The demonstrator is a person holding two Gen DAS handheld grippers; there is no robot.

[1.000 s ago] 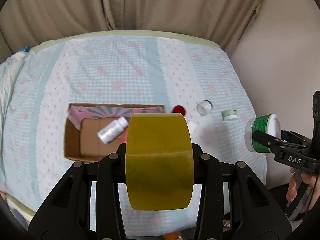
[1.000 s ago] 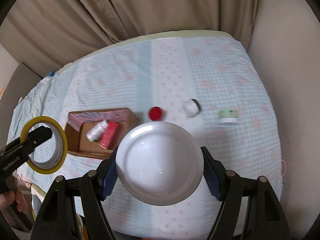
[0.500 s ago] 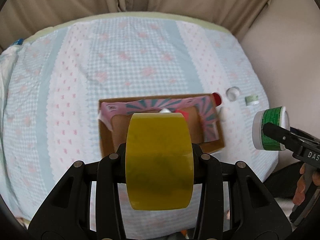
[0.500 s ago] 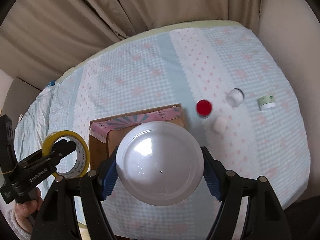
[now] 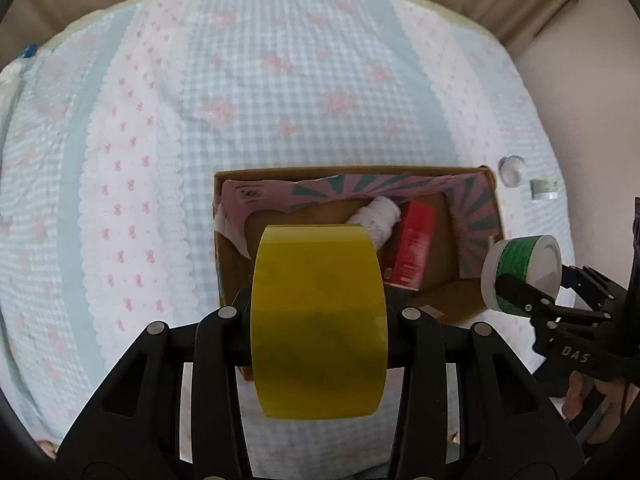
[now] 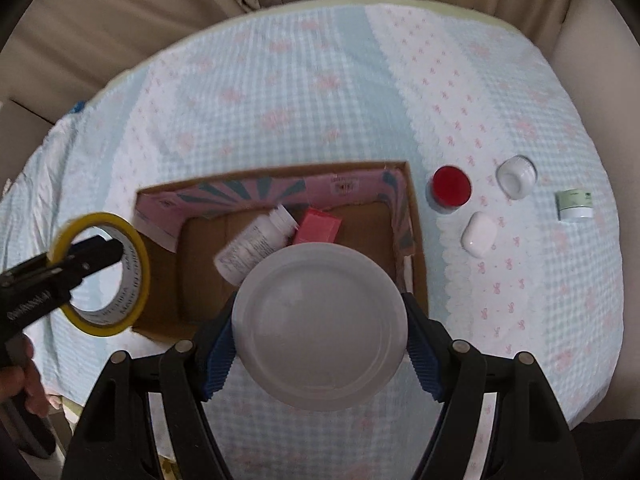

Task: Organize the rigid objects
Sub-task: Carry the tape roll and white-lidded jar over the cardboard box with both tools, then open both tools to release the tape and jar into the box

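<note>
Left wrist view, lower centre: left gripper (image 5: 319,322) clamped narrow on a roll of yellow tape (image 5: 319,320), glossy, translucent, broad curved face to camera. Behind it, centre frame: open cardboard box (image 5: 472,304), brown corrugated, rectangular, pink and teal patterned flaps folded inward. Inside: white plastic bottle (image 5: 378,220) lying on its side, touching a red rectangular carton (image 5: 412,252). Right edge: right gripper (image 5: 520,280) holding a round white tub (image 5: 524,272) with green label, just beside the box's right wall. Underneath: quilted cloth (image 5: 280,100), pale blue gingham with pink bows and scalloped white bands.

Right wrist view, left edge: tape seen as a ring, hollow core. Lower centre: tub's smooth white round face gripped between ribbed blue pads (image 6: 218,356), above the box's near right corner. Right of box, on cloth: red-lidded jar (image 6: 451,189), white jar (image 6: 516,176), white rounded case (image 6: 479,234), small pale green pot (image 6: 575,204).
</note>
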